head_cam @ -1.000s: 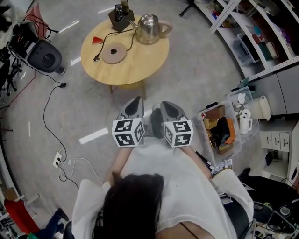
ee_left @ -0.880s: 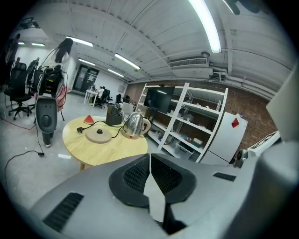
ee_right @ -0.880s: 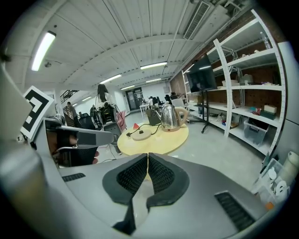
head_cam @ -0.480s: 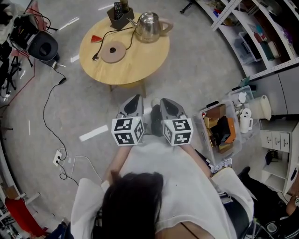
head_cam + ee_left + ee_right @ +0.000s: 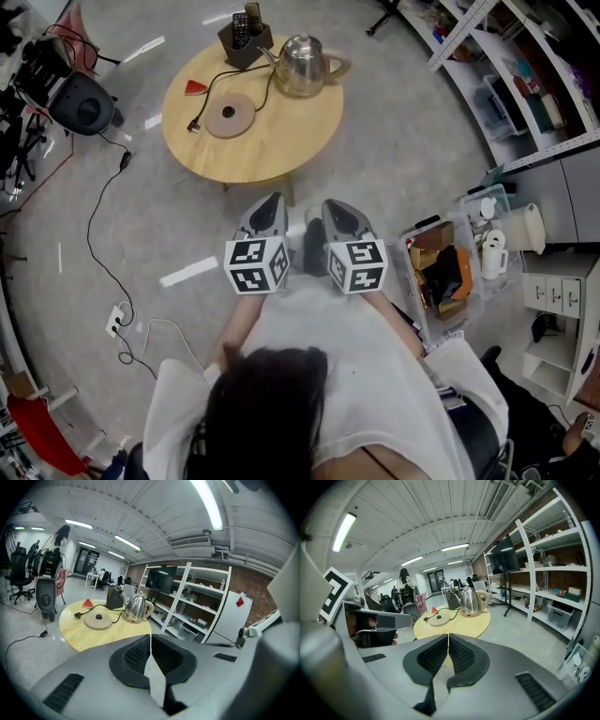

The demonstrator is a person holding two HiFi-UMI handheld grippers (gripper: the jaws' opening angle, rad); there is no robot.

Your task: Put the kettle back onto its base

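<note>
Left tongs (image 5: 150, 637) and right tongs (image 5: 448, 637) tight together, empty; kettle (image 5: 302, 64) apart from base (image 5: 230, 114).

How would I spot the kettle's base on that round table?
Find the round wooden table on the grey floor. The base lies on its left half, apart from the shiny kettle. It is the only flat tan disc there, with a dark knob in its middle.
</note>
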